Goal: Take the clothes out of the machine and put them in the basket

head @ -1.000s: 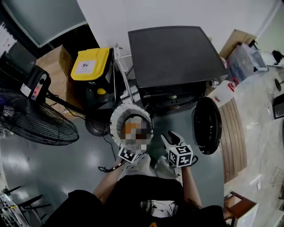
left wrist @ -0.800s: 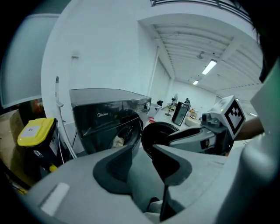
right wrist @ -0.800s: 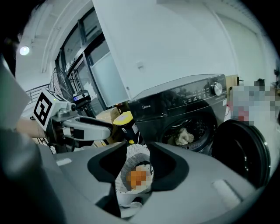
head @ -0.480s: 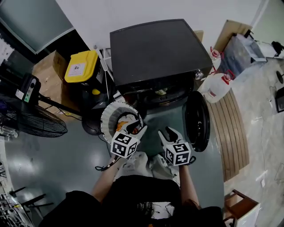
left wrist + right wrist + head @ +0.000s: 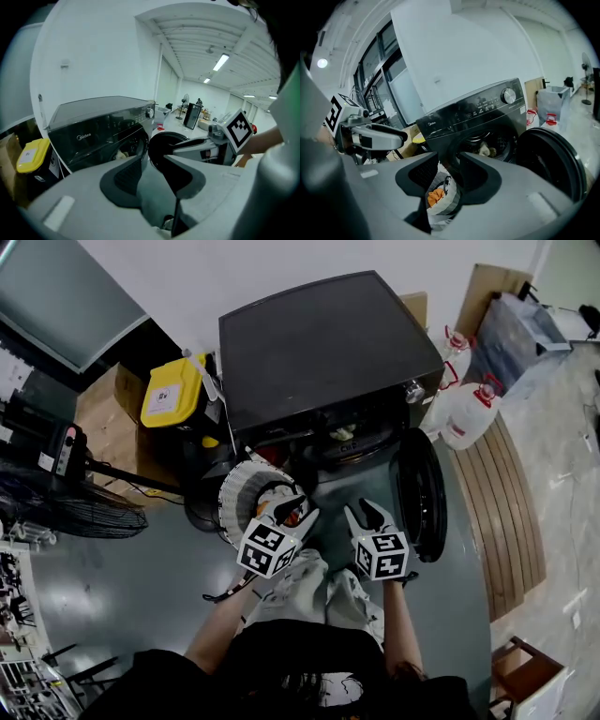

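Clothes (image 5: 342,435) sit inside the open machine (image 5: 319,343), one orange piece (image 5: 436,197) already in the basket (image 5: 234,498) beside it. Left gripper (image 5: 302,512) and right gripper (image 5: 364,512) face that machine, probably to reach in: left fingers released, right fingers empty, just been closing slightly.

Drum mouth: we see the round opening (image 5: 342,442) of the machine (image 5: 328,343) unblocked in front, with clothes (image 5: 486,150) lying low inside.
Right flank: the open door (image 5: 419,493) stands swung out, walling that side.
Left flank: the basket (image 5: 239,498) sits just beside the opening, mouth up.
Lane: 1 strip of bare floor (image 5: 349,486) runs between basket and door, open up to the machine.
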A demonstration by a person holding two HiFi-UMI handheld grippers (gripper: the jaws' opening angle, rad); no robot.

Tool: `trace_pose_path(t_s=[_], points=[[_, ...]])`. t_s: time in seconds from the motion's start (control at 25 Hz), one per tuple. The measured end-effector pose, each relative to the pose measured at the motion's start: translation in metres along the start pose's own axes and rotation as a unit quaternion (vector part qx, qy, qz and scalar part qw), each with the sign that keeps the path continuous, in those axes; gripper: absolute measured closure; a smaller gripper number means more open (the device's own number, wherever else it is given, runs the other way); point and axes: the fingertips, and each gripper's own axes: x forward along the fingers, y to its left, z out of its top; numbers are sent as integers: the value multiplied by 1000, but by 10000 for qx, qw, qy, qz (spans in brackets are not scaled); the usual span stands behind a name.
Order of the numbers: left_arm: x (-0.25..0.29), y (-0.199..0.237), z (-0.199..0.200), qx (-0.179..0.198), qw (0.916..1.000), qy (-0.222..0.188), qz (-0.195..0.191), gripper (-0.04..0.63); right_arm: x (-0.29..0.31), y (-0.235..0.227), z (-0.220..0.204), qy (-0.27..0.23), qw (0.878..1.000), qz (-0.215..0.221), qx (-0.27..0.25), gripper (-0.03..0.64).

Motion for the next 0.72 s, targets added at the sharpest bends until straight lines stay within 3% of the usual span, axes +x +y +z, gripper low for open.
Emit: trace_pose_path(t_s=[0.4,0.72], points=[[47,24,-5,300,9988,99,-381,465,61,-67,-4,-161,9983,-533,165,479],[101,59,-50,967,9924,327,-684,505,152,-116,-34,-287,9962,-817,104,491]])
